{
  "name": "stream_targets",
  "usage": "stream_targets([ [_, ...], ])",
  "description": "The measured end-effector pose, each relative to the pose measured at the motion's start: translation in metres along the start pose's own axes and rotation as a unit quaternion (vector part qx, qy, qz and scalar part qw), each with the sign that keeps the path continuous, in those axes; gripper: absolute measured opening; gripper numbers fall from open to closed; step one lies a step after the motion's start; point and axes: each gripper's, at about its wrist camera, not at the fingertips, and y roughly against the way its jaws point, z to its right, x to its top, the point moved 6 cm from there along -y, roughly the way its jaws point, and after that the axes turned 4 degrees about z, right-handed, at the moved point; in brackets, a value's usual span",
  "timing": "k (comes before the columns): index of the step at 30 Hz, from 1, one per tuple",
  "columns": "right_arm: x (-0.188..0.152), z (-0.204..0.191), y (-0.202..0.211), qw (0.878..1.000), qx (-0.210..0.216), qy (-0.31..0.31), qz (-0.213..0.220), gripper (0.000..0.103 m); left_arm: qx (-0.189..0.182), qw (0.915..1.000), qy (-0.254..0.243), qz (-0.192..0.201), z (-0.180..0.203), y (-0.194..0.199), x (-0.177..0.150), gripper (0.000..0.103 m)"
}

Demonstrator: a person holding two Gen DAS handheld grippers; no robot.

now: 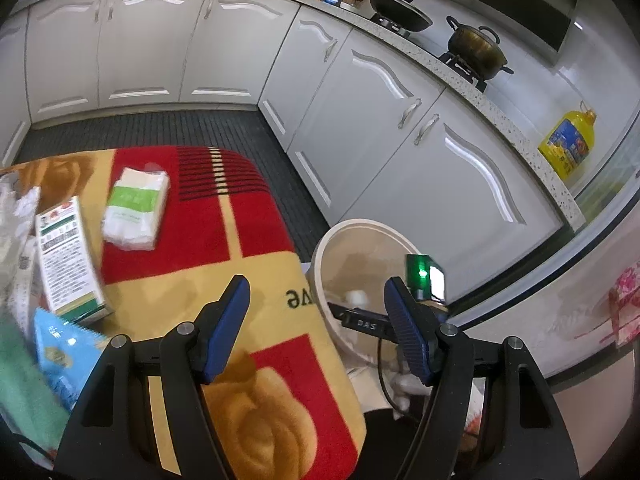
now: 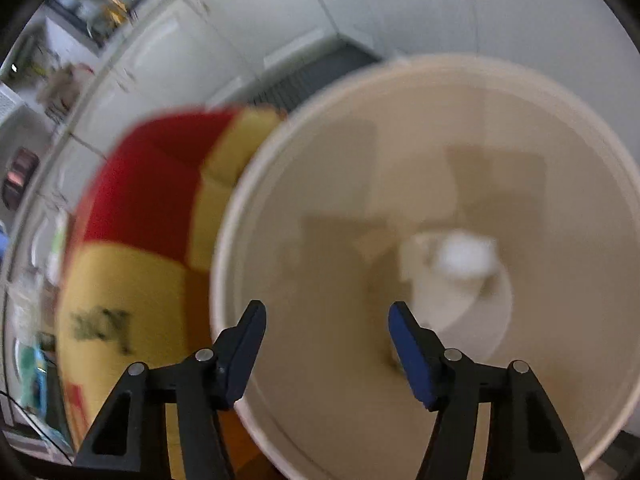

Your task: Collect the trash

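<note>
White cabinets run round the corner of the kitchen, with a wok and a brass pot on the stove and a yellow oil jug further along the counter. In front of them a red and yellow cloth covers the table, and a beige bin stands just beside its edge. The right gripper hangs above the bin's mouth, pointing down into it, jaws spread with nothing between them; a white wad lies at the bottom of the bin, well below and a little to the right of the fingers, blurred. The left gripper hovers over the cloth's near edge, its jaws wide apart and empty, one finger over the cloth and the other over the bin's rim. On the cloth, off to that gripper's left and clear of it, lie a tissue pack, a green and white box, a blue packet and some crumpled paper at the far left edge.
</note>
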Motion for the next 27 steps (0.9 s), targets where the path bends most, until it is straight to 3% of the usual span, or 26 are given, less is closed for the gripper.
stream_targets([
  [3,0.001,-0.002,-0.003,1.0,0.018,-0.009,-0.011,0.055,0.008,0.9999,-0.003,0.011,0.0,0.019,0.003,0.069],
  [9,-0.01,-0.014,-0.017,0.996,0.076,-0.024,-0.049,0.055,-0.031,0.9986,-0.008,0.042,0.004,0.046,0.017,0.069],
  [13,-0.007,-0.016,0.0,0.997,0.062,-0.034,-0.017,0.055,-0.095,0.9941,0.012,0.051,0.006,0.053,0.02,0.077],
  [19,-0.009,-0.03,0.063,0.998,0.012,0.021,0.053,0.059,-0.181,0.9801,0.014,0.081,0.035,0.08,0.023,0.085],
  [22,-0.017,-0.046,0.096,0.995,0.003,0.054,0.083,0.071,-0.175,0.9807,-0.016,0.085,0.046,0.098,0.028,0.085],
  [27,-0.034,-0.088,0.133,0.989,0.033,0.096,0.11,0.072,-0.119,0.9882,-0.035,0.09,0.03,0.13,0.03,0.085],
])
